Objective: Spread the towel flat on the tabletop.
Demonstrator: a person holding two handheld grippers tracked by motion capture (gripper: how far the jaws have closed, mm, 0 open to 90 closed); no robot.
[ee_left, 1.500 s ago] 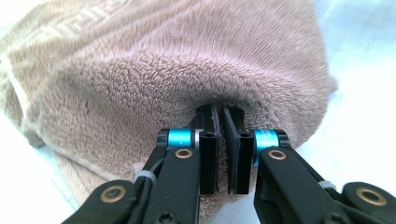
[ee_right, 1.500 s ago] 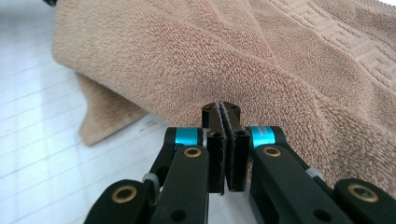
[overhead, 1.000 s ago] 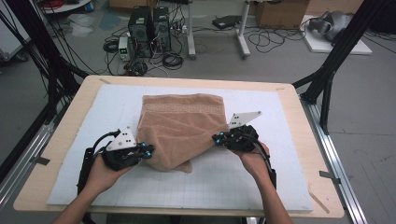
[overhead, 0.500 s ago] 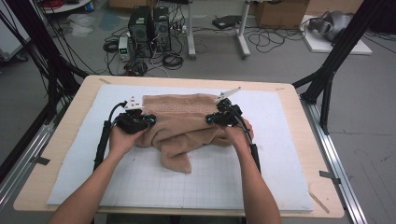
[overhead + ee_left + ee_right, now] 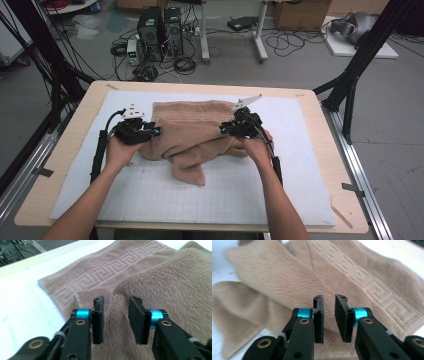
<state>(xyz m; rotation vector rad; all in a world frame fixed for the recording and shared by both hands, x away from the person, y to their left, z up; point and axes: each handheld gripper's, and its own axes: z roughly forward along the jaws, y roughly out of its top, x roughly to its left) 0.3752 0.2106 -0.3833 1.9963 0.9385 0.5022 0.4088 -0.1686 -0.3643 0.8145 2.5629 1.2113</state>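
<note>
Both tongs, left tongs point(image 5: 156, 131) and right tongs point(image 5: 223, 129), have just been opening and stand apart, nothing pinched, so your folded towel point(image 5: 192, 131) drops flat toward the desk's point(image 5: 70, 145) far edge.

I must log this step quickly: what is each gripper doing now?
Left gripper: open, jaws just opening, above the beige towel, holding nothing.
Right gripper: open, jaws just opening, holding nothing.
</note>
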